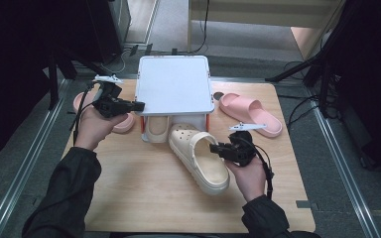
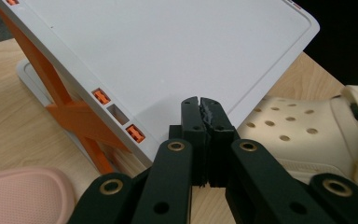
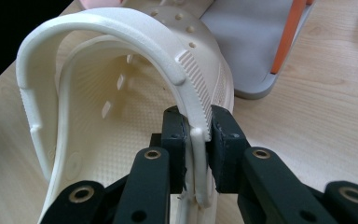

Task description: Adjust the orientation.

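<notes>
A cream clog (image 1: 201,156) lies on the wooden table in front of a small white shoe rack (image 1: 174,84) with orange struts. My right gripper (image 1: 216,148) is shut on the clog's side wall. In the right gripper view the pads (image 3: 223,135) pinch the wall and strap of the clog (image 3: 121,93) from both sides. My left gripper (image 1: 138,105) is shut with nothing in it, its tips at the left edge of the rack's top. In the left gripper view the closed jaws (image 2: 200,109) rest over the white rack top (image 2: 168,51). A second cream clog (image 1: 156,130) sits on the rack's lower shelf.
A pink slide (image 1: 250,114) lies on the table to the right of the rack. Another pink slide (image 1: 124,123) lies to the left, partly behind my left hand. The wooden table (image 1: 144,198) has bare room at the front. Dark stands and cables surround the table.
</notes>
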Available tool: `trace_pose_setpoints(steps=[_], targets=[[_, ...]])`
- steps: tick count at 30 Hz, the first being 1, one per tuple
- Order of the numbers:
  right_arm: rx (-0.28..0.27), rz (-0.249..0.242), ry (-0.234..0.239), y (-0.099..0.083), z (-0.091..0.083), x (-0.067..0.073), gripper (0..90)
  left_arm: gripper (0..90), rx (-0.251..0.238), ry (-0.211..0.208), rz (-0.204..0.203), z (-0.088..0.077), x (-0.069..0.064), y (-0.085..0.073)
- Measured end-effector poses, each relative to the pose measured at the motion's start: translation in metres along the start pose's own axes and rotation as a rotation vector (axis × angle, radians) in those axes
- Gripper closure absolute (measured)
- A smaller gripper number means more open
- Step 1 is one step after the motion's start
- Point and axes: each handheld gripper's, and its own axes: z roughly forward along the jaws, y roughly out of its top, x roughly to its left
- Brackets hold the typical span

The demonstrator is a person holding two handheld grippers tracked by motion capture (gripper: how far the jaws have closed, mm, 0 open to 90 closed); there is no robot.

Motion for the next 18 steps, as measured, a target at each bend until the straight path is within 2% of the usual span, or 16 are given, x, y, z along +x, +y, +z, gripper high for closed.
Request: trace_pose_setpoints(steps=[2, 3, 4, 9, 12, 15, 18], targets=[[0.005, -0.01, -0.038, 0.009, 0.009, -0.004, 78.7, 89.1, -0.002, -0.003, -0.002, 0.0, 0.0, 0.0], [0.005, -0.01, -0.038, 0.009, 0.009, -0.004, 78.7, 89.1, -0.002, -0.003, -0.002, 0.0, 0.0, 0.0], [0.002, -0.008, -0.067, 0.015, 0.016, -0.008, 78.6, 89.1, -0.003, -0.003, -0.002, 0.0, 0.0, 0.0], [-0.007, -0.003, -0.107, 0.021, 0.03, -0.013, 77.8, 89.1, -0.003, -0.005, -0.002, 0.0, 0.001, 0.0], [-0.031, -0.017, -0.119, 0.023, 0.041, -0.012, 77.4, 89.2, -0.005, -0.002, -0.001, 0.0, 0.0, 0.0], [-0.036, -0.007, -0.117, 0.023, 0.05, -0.011, 76.7, 89.2, -0.005, -0.001, -0.002, 0.0, 0.0, -0.001], [-0.018, 0.021, -0.08, 0.021, 0.059, -0.007, 74.1, 89.2, -0.005, -0.002, -0.001, 0.0, 0.0, -0.001]])
